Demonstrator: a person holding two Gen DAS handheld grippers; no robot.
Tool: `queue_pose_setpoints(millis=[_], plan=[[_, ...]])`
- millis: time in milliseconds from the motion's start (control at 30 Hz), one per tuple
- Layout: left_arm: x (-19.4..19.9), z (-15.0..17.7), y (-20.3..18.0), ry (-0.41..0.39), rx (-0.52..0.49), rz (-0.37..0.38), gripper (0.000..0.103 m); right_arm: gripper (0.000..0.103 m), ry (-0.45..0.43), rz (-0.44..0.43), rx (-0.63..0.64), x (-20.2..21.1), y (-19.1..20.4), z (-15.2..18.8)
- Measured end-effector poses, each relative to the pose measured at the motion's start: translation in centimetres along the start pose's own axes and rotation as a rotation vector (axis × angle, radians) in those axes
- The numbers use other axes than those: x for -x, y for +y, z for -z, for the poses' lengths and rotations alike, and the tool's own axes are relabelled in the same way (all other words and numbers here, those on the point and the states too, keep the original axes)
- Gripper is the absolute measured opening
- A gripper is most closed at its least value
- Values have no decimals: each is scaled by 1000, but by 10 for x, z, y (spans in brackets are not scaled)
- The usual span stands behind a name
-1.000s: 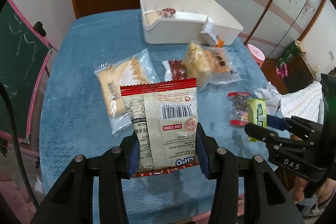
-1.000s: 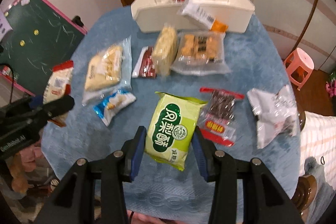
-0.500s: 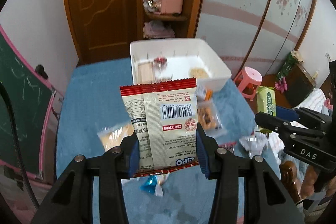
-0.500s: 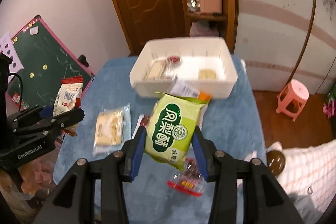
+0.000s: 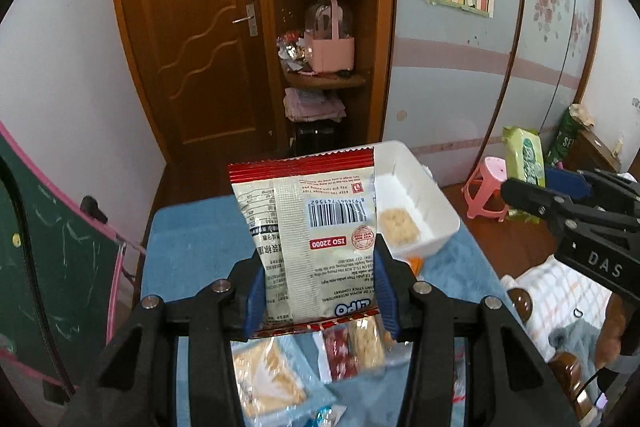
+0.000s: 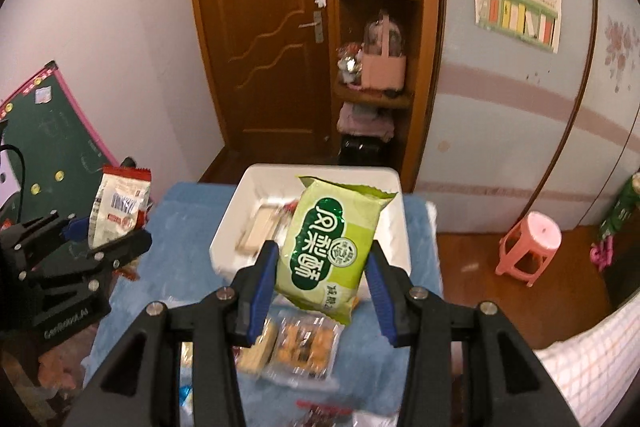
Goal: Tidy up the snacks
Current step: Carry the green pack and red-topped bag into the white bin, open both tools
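Note:
My left gripper [image 5: 320,287] is shut on a red-and-cream snack packet [image 5: 312,235] with a barcode, held upright above the blue table [image 5: 192,243]. It also shows in the right wrist view [image 6: 120,207]. My right gripper [image 6: 322,283] is shut on a green pastry packet [image 6: 332,243], held up in front of the white bin [image 6: 392,251]. The green packet also shows in the left wrist view [image 5: 524,163]. The white bin [image 5: 436,203] holds a few snacks.
Several clear-wrapped snacks [image 5: 268,379] lie on the blue cloth below the grippers, among them a cookie pack [image 6: 304,347]. A green chalkboard [image 5: 48,275] stands left. A pink stool [image 6: 528,247] stands right of the table. A wooden door and shelf are behind.
Both grippers have lifted with their packets and tilted up. The bin now sits closer, and the door and shelf fill the upper view. The table snacks have dropped to the bottom edge.

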State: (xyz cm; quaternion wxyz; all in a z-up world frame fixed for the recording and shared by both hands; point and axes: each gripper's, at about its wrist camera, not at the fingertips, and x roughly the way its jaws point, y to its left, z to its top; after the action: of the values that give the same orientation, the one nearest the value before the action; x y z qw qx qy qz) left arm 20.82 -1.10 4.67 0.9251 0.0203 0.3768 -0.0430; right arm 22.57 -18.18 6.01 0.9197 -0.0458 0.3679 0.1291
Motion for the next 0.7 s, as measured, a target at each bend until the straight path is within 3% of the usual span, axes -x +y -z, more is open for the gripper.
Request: queue_pose_setpoints(millis=[400,700], plan=[[-52,-93,-4,-82,-6,-84,45,44,-30,101,-33,-53,-21,-75],[-144,-100,-1,35,30,-93,45,44,54,115,-83,-121,-33,-81]])
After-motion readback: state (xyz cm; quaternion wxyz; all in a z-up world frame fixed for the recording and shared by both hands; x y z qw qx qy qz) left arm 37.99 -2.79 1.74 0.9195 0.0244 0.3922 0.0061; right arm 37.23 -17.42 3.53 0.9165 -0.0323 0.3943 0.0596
